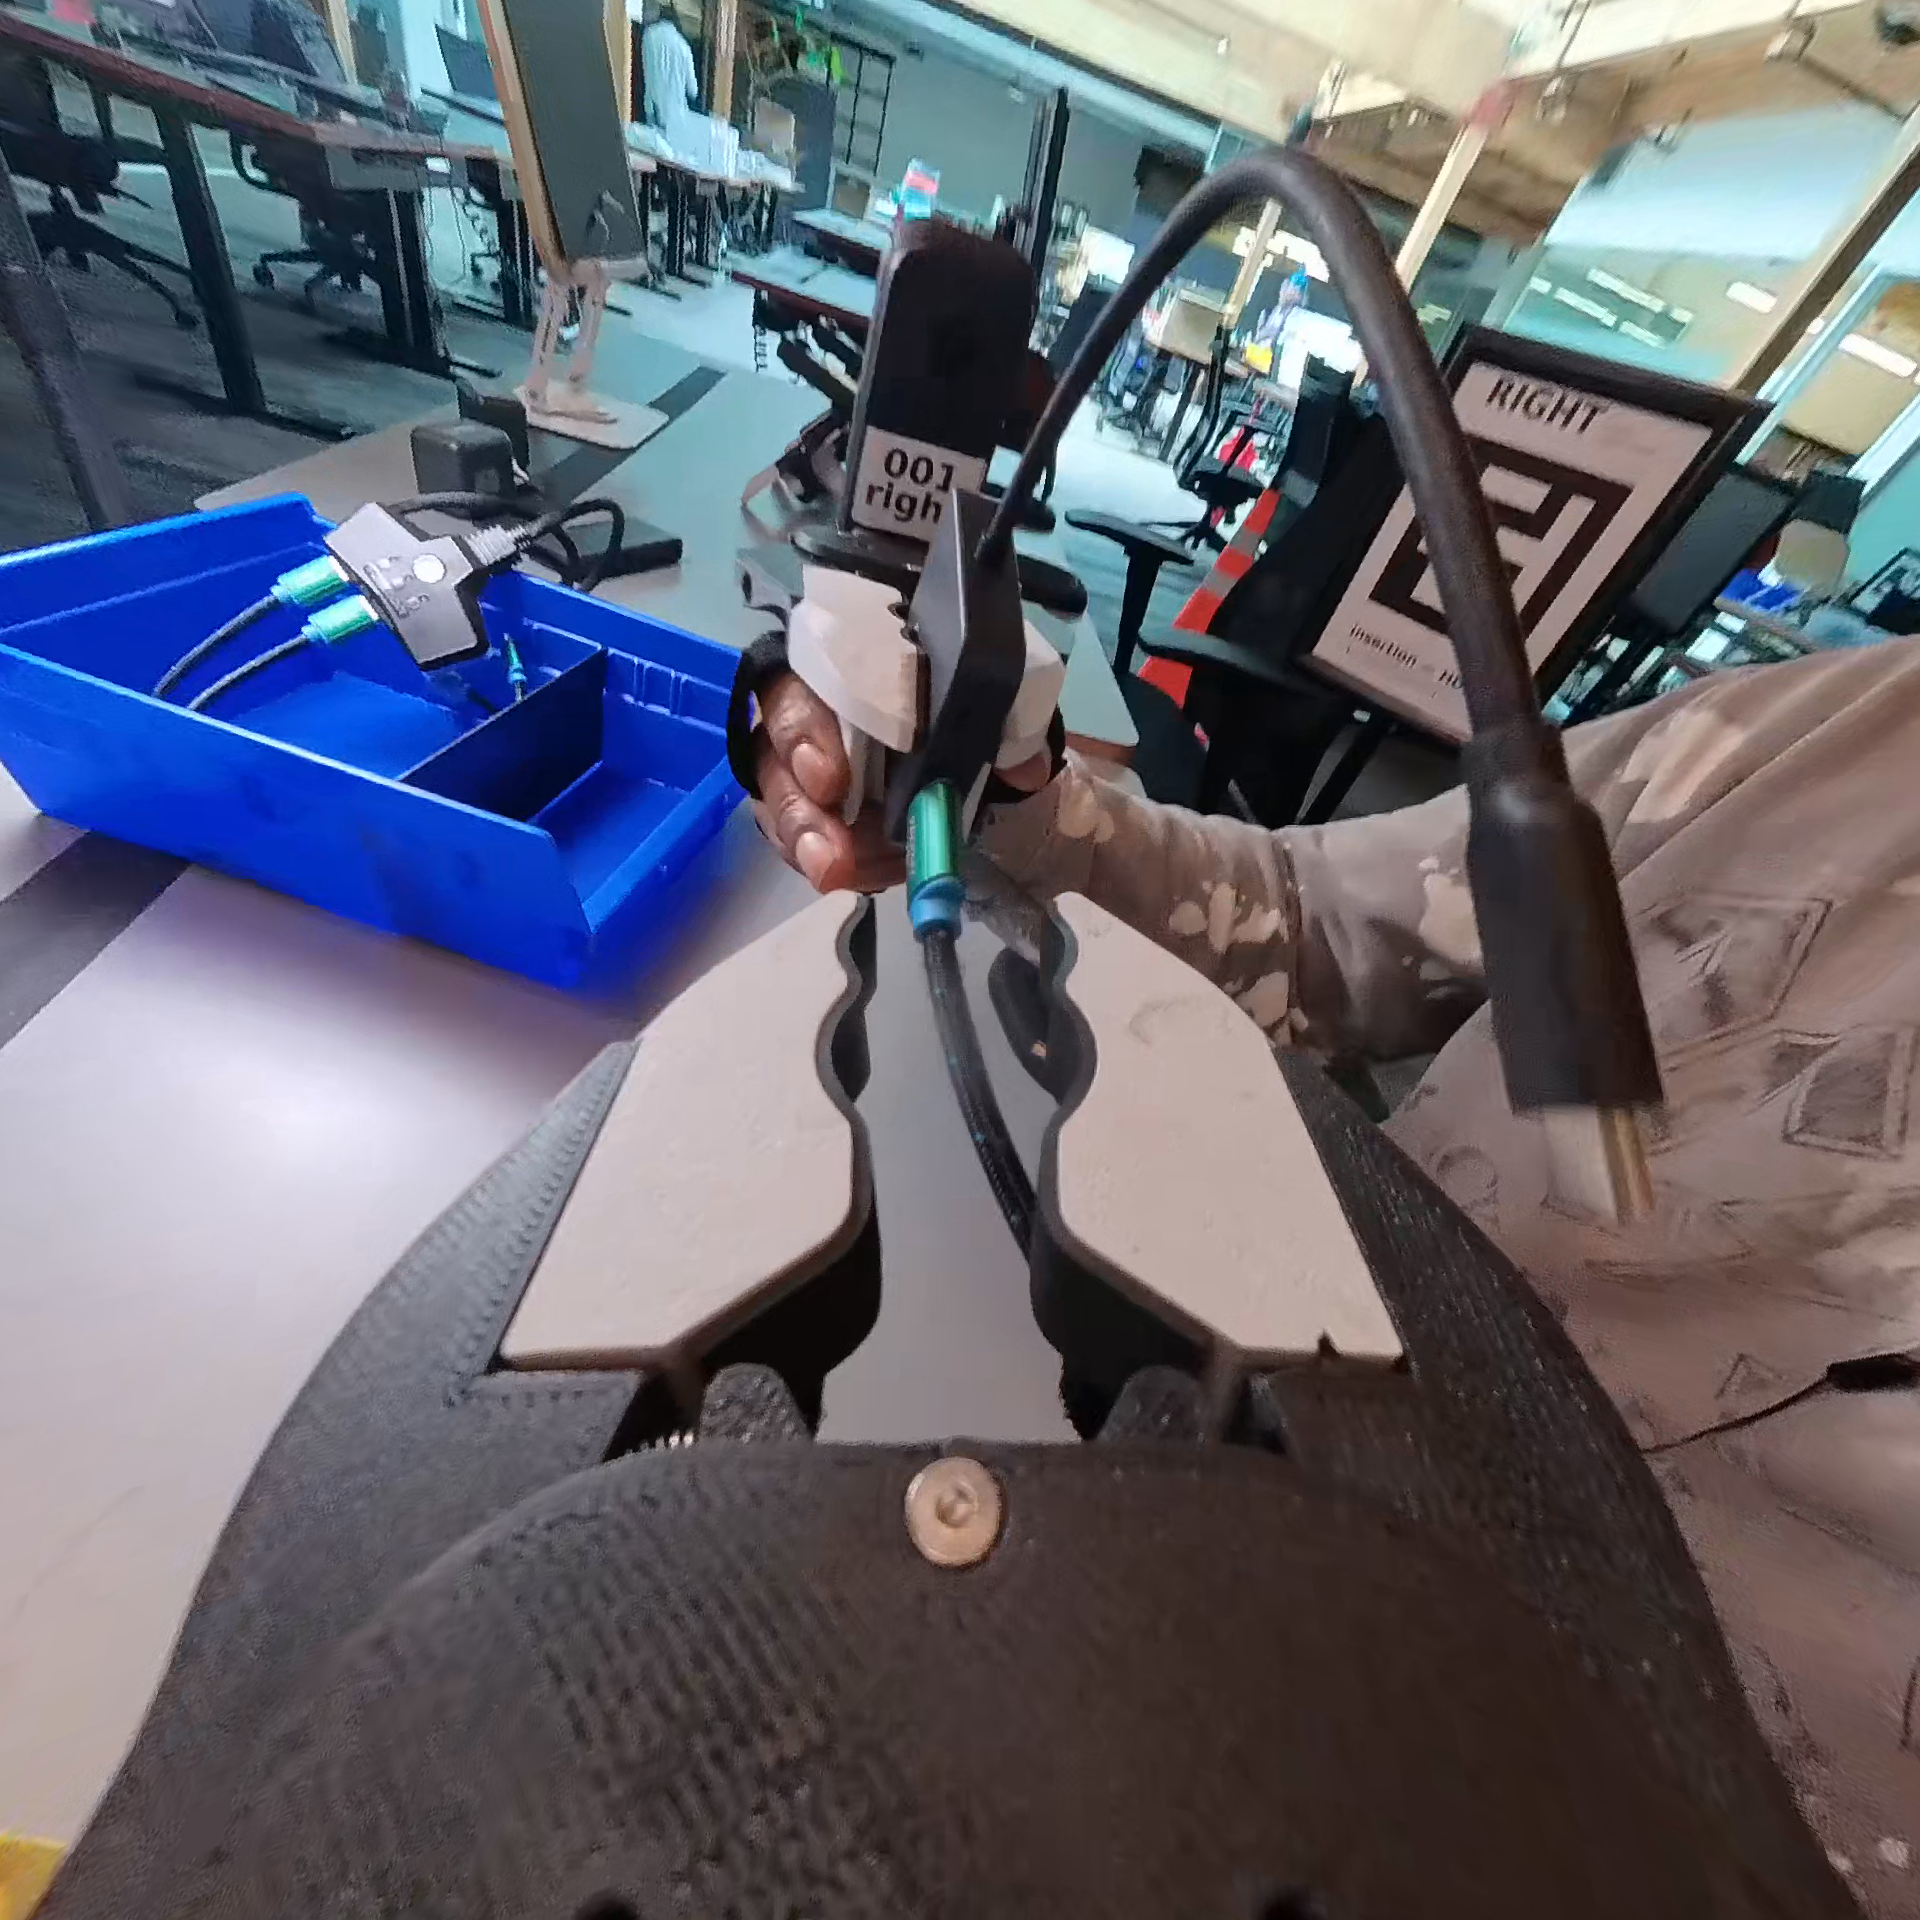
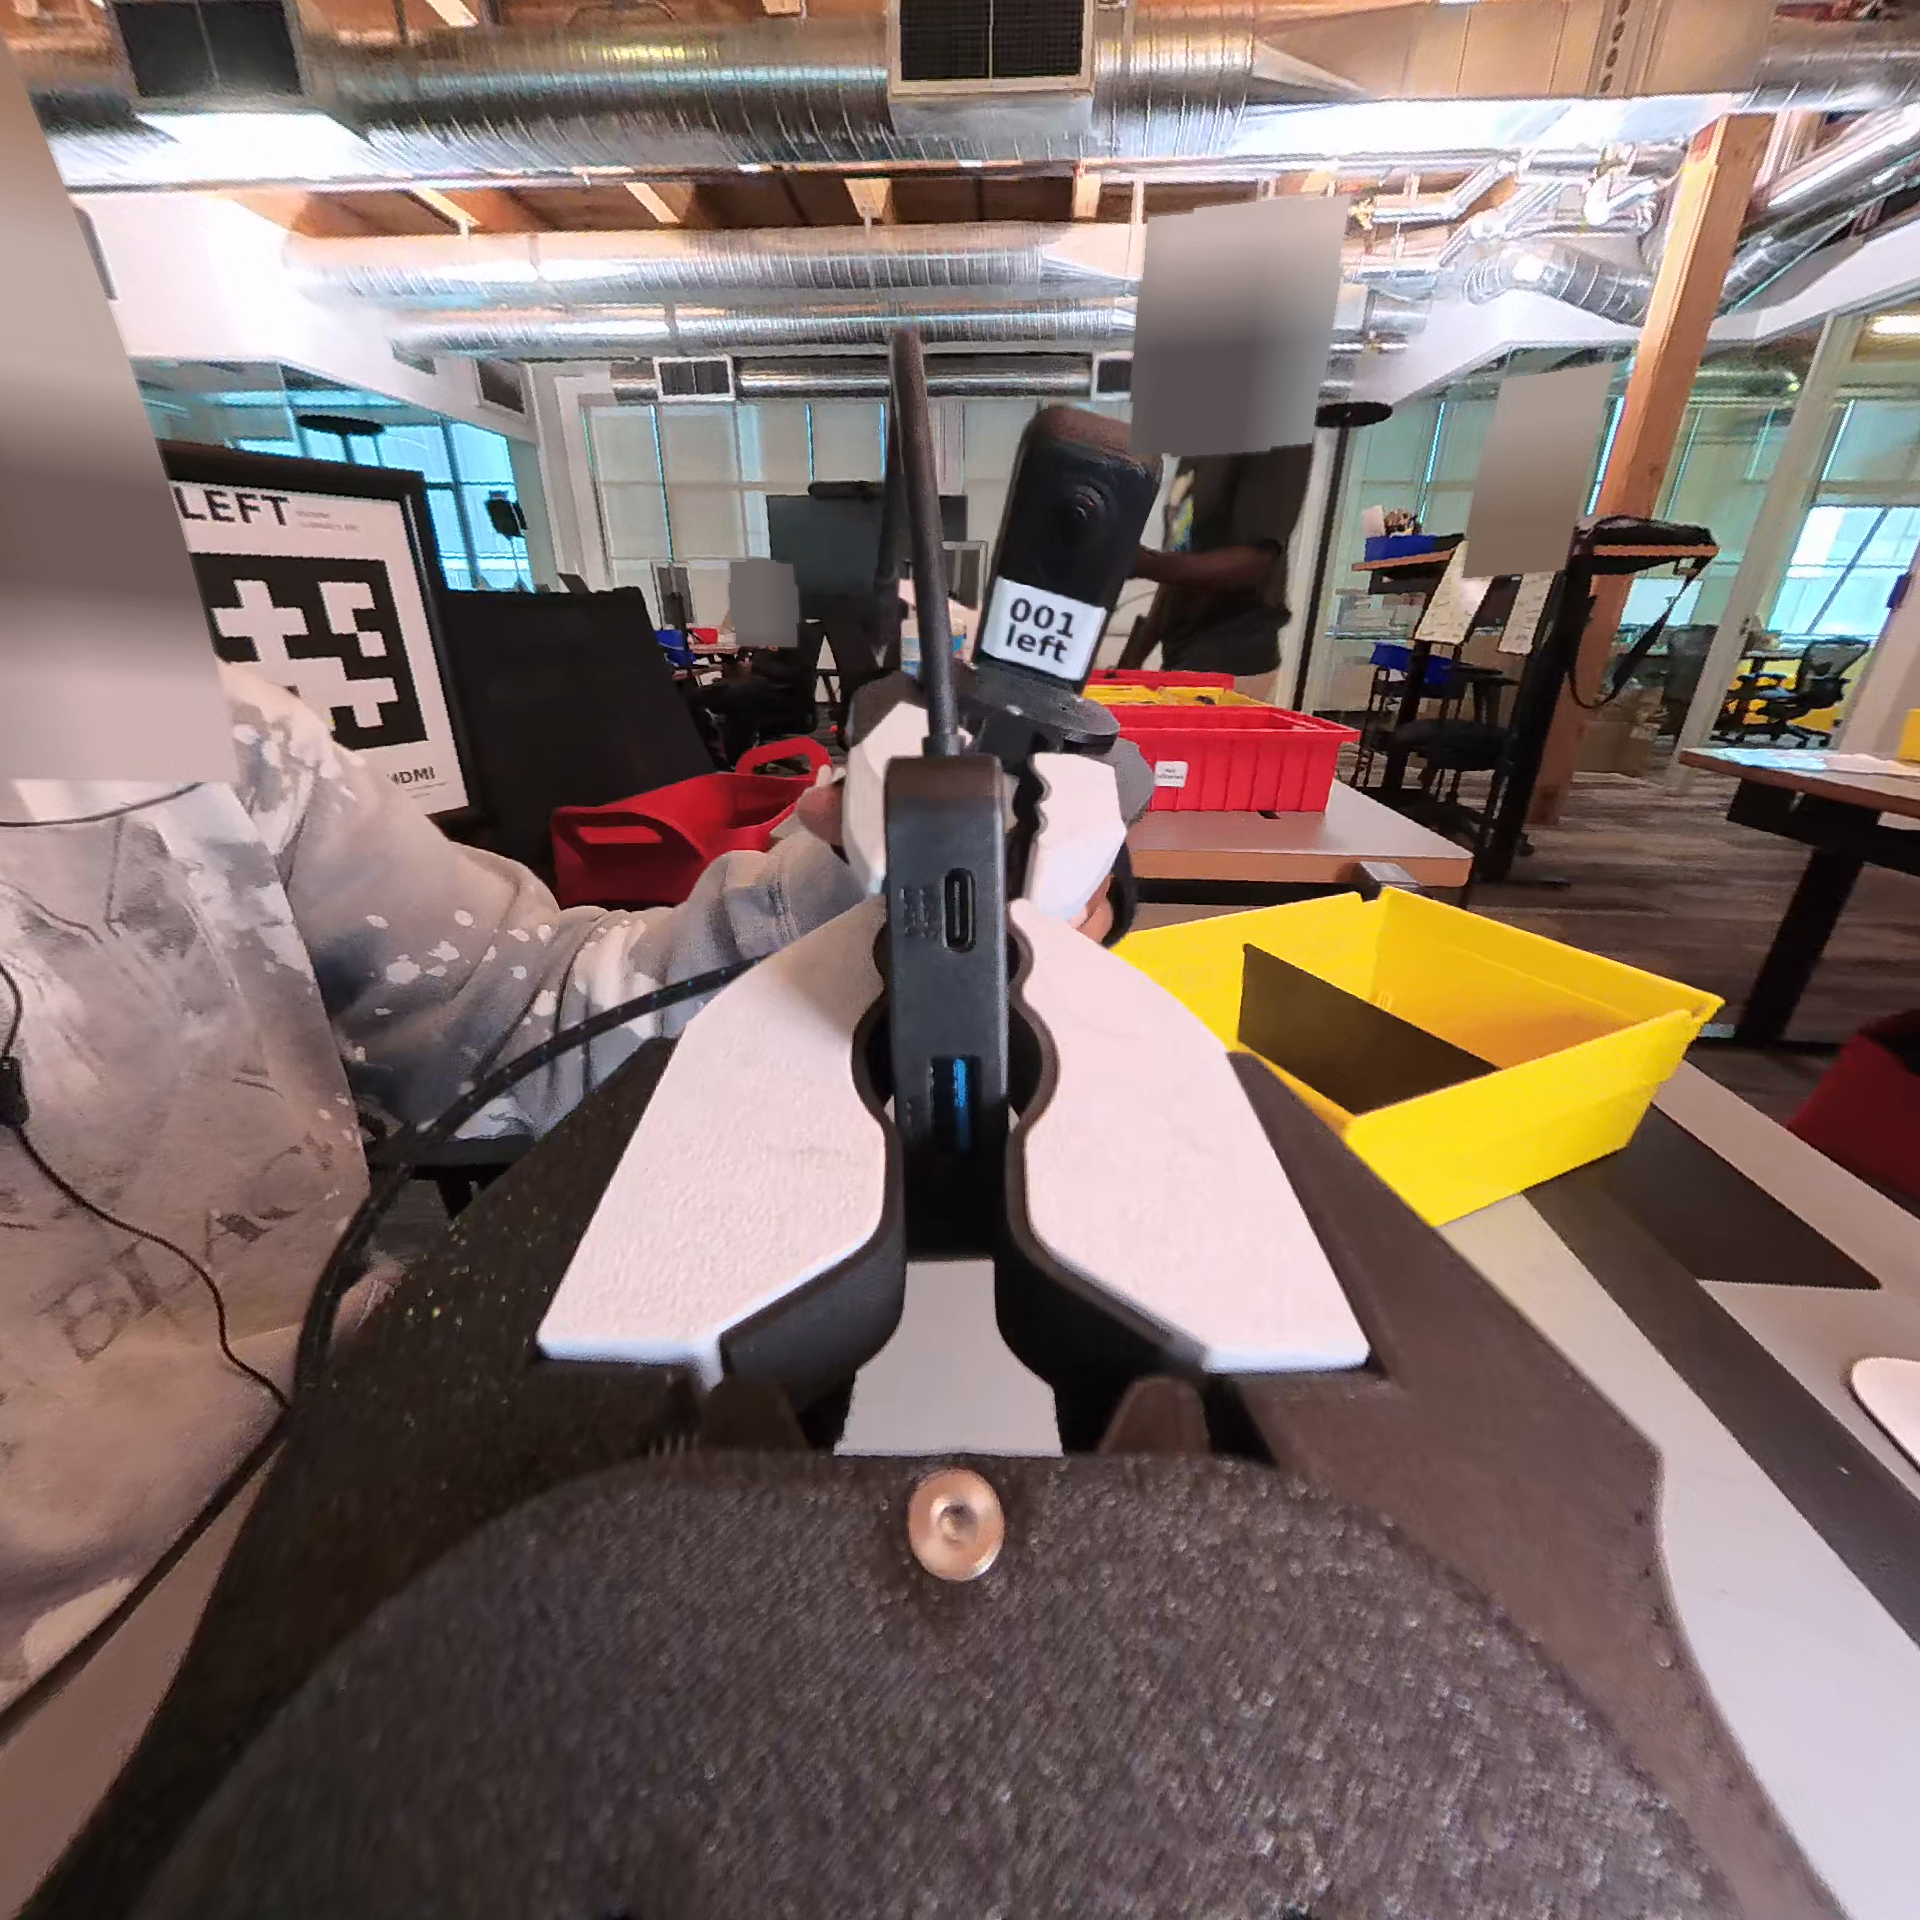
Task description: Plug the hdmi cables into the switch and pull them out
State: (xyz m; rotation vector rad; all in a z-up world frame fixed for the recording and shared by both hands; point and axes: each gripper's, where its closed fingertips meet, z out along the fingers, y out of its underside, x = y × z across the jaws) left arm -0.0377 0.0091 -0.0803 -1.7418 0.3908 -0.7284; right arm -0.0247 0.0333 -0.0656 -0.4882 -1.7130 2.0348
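My right gripper [image 2: 951, 914] is shut on a black switch [image 2: 951, 997] and holds it on edge in the air. In the left wrist view the switch [image 1: 971, 623] sits between the right gripper's [image 1: 951, 707] white fingers. A green and blue HDMI connector [image 1: 930, 831] is plugged into its near end. My left gripper [image 1: 961, 920] is open, with its tips on either side of that connector. The braided cable [image 1: 977, 1070] runs back between its fingers. The switch's own black cable [image 1: 1351, 239] arches over to a dangling plug [image 1: 1558, 935].
A blue bin [image 1: 312, 790] on the grey table holds a second switch [image 1: 416, 592] with two green connectors plugged in. A yellow bin [image 2: 1455, 1039] stands to the right and red bins [image 2: 1226, 758] behind. A person's patterned sleeve [image 1: 1195, 862] reaches in.
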